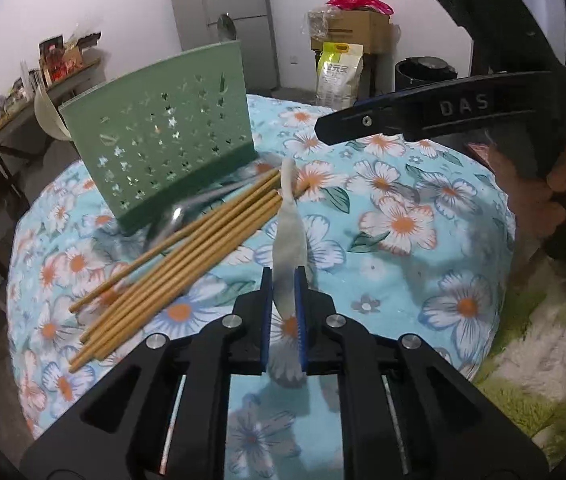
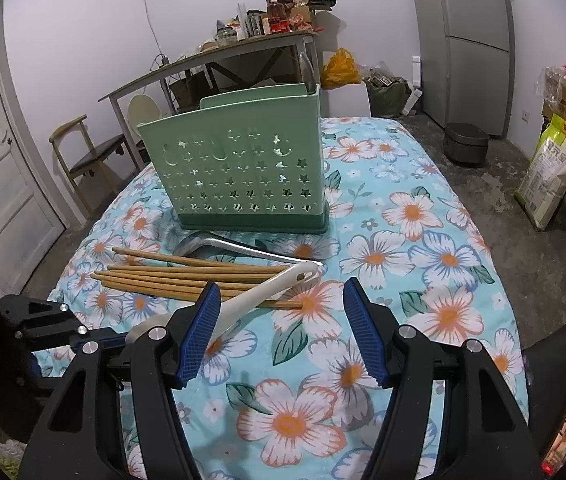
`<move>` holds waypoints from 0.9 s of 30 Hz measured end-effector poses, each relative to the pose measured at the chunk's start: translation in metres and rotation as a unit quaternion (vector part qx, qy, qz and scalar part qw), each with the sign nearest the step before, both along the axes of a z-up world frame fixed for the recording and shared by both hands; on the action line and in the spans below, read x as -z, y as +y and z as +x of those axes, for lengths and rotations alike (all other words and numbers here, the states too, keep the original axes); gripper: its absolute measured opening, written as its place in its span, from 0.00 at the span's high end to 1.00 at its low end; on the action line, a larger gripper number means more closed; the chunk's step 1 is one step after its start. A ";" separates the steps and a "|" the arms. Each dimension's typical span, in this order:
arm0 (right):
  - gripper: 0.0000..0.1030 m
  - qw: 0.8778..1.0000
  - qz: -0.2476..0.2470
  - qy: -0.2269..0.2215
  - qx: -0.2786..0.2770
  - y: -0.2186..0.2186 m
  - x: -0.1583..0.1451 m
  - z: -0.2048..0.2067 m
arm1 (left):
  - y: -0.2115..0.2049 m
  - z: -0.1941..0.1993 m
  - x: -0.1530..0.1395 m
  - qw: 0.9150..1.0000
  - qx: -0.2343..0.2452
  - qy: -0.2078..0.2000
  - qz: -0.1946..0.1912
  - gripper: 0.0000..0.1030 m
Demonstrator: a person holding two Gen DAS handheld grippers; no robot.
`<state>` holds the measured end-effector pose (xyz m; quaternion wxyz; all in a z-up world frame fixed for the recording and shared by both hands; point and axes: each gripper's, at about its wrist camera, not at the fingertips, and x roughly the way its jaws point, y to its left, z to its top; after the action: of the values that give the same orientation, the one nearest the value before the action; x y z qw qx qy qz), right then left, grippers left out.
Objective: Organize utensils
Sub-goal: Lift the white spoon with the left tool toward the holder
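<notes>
Now left tongs [image 1: 283, 312] clamp the white spoon [image 1: 287, 240]; right tongs [image 2: 281, 332] gape beside it.

The metal spoon [image 1: 175, 216] is motion-blurred; the white spoon's bowl [image 2: 145, 330] hides behind the tongs.

Dim, cool indoor light, bluish cast, both views. Strong fisheye curvature; black vignette at corners. Left wrist view: motion blur on green utensil holder [image 1: 159, 132] at 11 o'clock and white spoon [image 1: 289, 248] at centre. Right wrist view sharper. Soft diffuse shadows on floral tablecloth [image 2: 423, 240]. No harsh glare.
</notes>
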<state>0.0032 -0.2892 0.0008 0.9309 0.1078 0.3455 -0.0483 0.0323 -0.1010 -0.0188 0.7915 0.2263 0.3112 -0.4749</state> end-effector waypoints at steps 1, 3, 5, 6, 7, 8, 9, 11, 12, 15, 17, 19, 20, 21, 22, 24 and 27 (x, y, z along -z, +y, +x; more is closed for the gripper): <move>0.40 1.000 -0.001 -0.001 -0.001 0.001 -0.001 -0.001 | 0.000 0.005 0.001 1.000 -0.005 0.010 -0.006 0.88; 0.40 1.000 -0.003 -0.001 0.000 0.001 -0.001 -0.002 | 0.001 0.012 0.005 0.999 -0.010 0.027 -0.014 0.87; 0.40 1.000 -0.004 0.000 0.001 0.001 -0.001 -0.002 | 0.000 0.014 0.008 0.999 -0.010 0.036 -0.016 0.86; 0.40 1.000 -0.004 0.000 0.002 0.000 -0.001 -0.003 | -0.001 0.014 0.009 0.999 -0.008 0.039 -0.016 0.86; 0.40 1.000 -0.003 0.001 0.003 0.000 -0.001 -0.003 | -0.003 0.014 0.013 0.999 -0.005 0.041 -0.012 0.86; 0.40 1.000 -0.003 0.001 0.004 -0.001 -0.001 -0.003 | -0.004 0.011 0.014 0.999 -0.003 0.042 -0.008 0.86; 0.40 1.000 -0.003 0.001 0.005 -0.001 -0.001 -0.003 | -0.006 0.010 0.019 0.999 -0.001 0.043 -0.003 0.87; 0.40 1.000 -0.004 0.001 0.005 -0.001 -0.001 -0.003 | -0.008 0.007 0.022 0.999 -0.004 0.040 -0.001 0.89; 0.40 1.000 -0.008 0.001 0.005 -0.001 -0.001 -0.004 | -0.006 0.007 0.020 0.999 -0.005 0.041 -0.008 0.90; 0.40 1.000 -0.019 -0.002 0.005 0.000 -0.003 -0.003 | 0.005 0.008 0.008 0.998 -0.013 0.046 -0.048 0.92; 0.40 1.000 -0.029 -0.007 0.007 0.001 -0.006 -0.002 | 0.014 0.010 -0.002 0.996 -0.024 0.051 -0.070 0.93; 0.40 0.999 -0.039 -0.015 0.008 0.001 -0.011 -0.001 | 0.025 0.012 -0.015 0.993 -0.033 0.058 -0.101 0.95; 0.41 0.999 -0.045 -0.021 0.008 0.001 -0.014 0.000 | 0.030 0.013 -0.021 0.990 -0.038 0.065 -0.115 0.96; 0.42 0.998 -0.051 -0.025 0.007 0.002 -0.016 0.001 | 0.038 0.016 -0.028 0.986 -0.046 0.077 -0.137 0.98; 0.43 0.998 -0.055 -0.028 0.004 0.003 -0.018 0.003 | 0.042 0.018 -0.033 0.984 -0.050 0.085 -0.150 1.00; 0.46 0.997 -0.068 -0.031 -0.005 0.006 -0.021 0.008 | 0.060 0.026 -0.049 0.973 -0.072 0.102 -0.195 1.00; 0.49 0.993 -0.109 -0.035 -0.040 0.023 -0.023 0.022 | 0.084 0.037 -0.066 0.954 -0.091 0.126 -0.256 1.00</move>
<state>0.0257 -0.2659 0.0239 0.9500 -0.0070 0.3090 -0.0442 0.0689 -0.0170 0.0473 0.8171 -0.0747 0.2953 -0.4895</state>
